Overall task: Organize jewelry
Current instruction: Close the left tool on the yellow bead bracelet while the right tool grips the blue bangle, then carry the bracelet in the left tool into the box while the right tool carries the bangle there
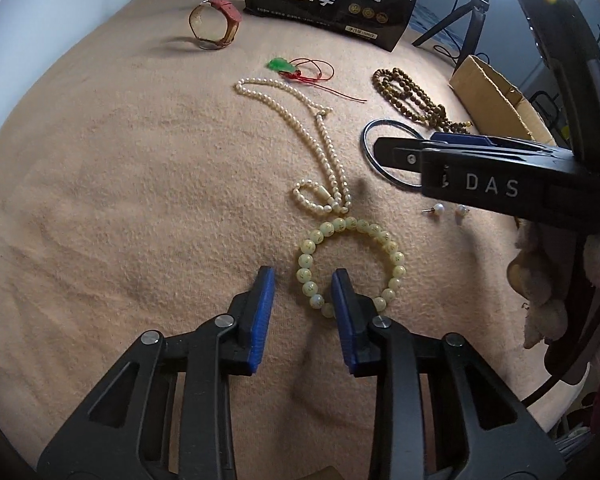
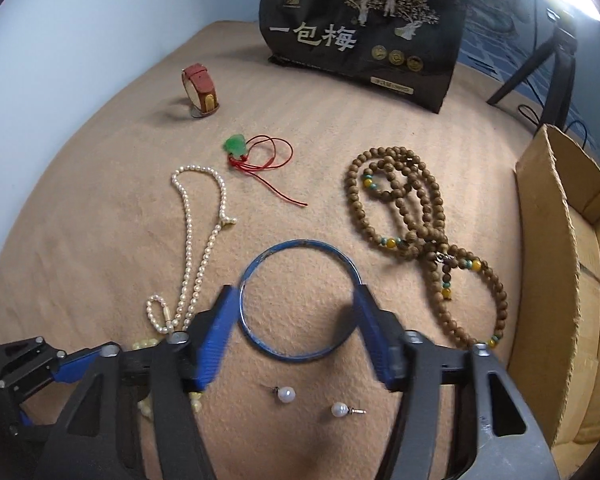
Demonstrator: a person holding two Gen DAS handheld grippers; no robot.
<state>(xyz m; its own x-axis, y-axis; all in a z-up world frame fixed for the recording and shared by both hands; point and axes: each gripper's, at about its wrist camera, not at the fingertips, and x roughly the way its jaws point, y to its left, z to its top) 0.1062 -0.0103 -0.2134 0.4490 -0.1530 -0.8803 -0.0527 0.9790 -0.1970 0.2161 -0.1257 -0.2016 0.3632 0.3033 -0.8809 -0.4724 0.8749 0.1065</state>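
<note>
Hidden parts: the blue bangle (image 2: 298, 300) is half covered by the right claw (image 1: 384, 148) in the left wrist view; the pale bead bracelet (image 1: 352, 264) is mostly covered by claw arms in the right wrist view, only some beads are seen there.
Cut off: the cardboard box (image 2: 548, 280) is cut by the right edge of the picture; its inside cannot be made out.
Left claw (image 1: 302, 280): released, nothing is held; one side of the pale bead bracelet is found between the jaws, the rest lies beyond the right jaw.
Right claw (image 2: 296, 308): released wide; the blue bangle lies flat between the two blue fingers (image 2: 220, 320), whether it is touched cannot be told.
Pearl earrings (image 2: 286, 394): two studs, lying just beside the bangle, on the near side.
Pearl necklace (image 2: 198, 248): laid left of the bangle.
Wooden bead strand (image 2: 416, 224): laid in loops between bangle and box.
Jade pendant (image 2: 236, 146): on a red cord, farther back.
Red watch (image 2: 200, 90): standing on its edge, well apart.
Surface: a beige blanket (image 2: 100, 220) carries everything; a black snack bag (image 2: 364, 32) stands at the back.
</note>
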